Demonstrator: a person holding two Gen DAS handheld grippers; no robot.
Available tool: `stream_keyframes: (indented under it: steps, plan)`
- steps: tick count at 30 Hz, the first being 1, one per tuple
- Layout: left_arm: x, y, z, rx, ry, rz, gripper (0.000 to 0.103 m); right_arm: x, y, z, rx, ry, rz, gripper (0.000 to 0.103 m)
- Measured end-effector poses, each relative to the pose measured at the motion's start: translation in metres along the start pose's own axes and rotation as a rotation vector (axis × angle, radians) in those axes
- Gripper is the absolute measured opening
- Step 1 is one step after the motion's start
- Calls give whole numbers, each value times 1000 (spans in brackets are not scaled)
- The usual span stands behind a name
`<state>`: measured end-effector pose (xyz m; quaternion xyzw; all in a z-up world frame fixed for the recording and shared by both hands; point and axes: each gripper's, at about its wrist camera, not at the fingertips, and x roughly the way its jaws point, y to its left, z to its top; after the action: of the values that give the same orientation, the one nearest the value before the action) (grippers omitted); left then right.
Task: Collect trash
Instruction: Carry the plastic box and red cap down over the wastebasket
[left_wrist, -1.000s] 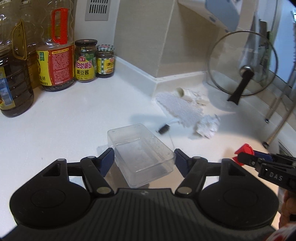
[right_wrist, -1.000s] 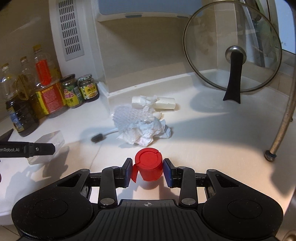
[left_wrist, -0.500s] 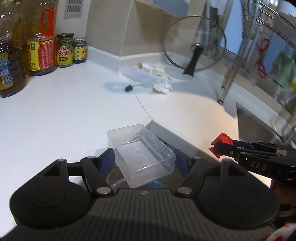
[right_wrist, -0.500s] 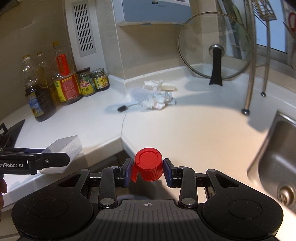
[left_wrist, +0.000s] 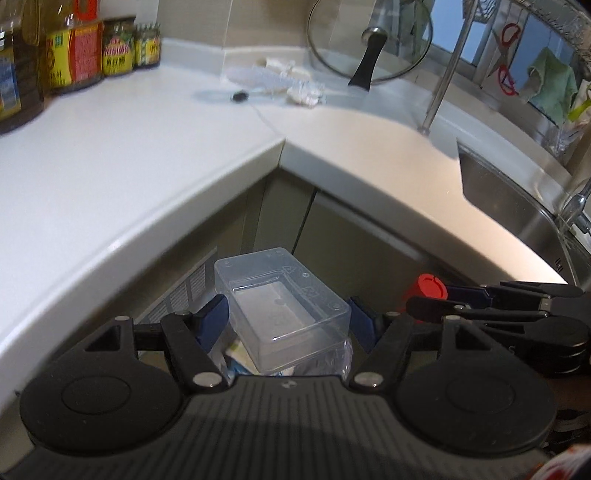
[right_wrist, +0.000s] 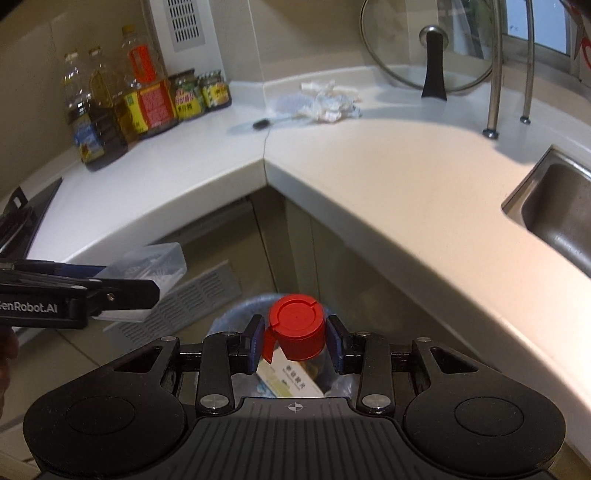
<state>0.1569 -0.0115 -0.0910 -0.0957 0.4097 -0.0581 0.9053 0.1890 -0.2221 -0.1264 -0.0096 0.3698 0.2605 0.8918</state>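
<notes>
My left gripper (left_wrist: 288, 321) is shut on a clear plastic box (left_wrist: 282, 308), held off the counter and above a trash bin with a plastic liner (left_wrist: 332, 363). The box also shows in the right wrist view (right_wrist: 151, 262). My right gripper (right_wrist: 295, 341) is shut on a red bottle cap (right_wrist: 297, 330), over the bin's blue-lined rim (right_wrist: 236, 314), where a white carton (right_wrist: 288, 380) lies inside. The cap shows in the left wrist view (left_wrist: 428, 288) to the right of the box. Crumpled tissue (right_wrist: 328, 103) and white netting (right_wrist: 286, 101) lie at the counter's back corner.
The white L-shaped counter (right_wrist: 369, 166) has oil bottles and jars (right_wrist: 147, 103) at back left, a glass lid (right_wrist: 428, 55) leaning at the back, a small black-tipped brush (right_wrist: 262, 123), rack legs (right_wrist: 493, 110) and a steel sink (right_wrist: 561, 206) at right. Cabinet doors (left_wrist: 332, 236) stand below.
Both grippers have pulled back off the counter and dropped below its edge, carrying the box and the red cap. The trash bin has come into view under them.
</notes>
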Motion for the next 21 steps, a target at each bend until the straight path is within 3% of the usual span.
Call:
stream_keyframes:
  steps: [21]
  plan:
    - [92, 19, -44, -77, 142, 52, 68, 85, -27, -20, -5, 123, 38, 36]
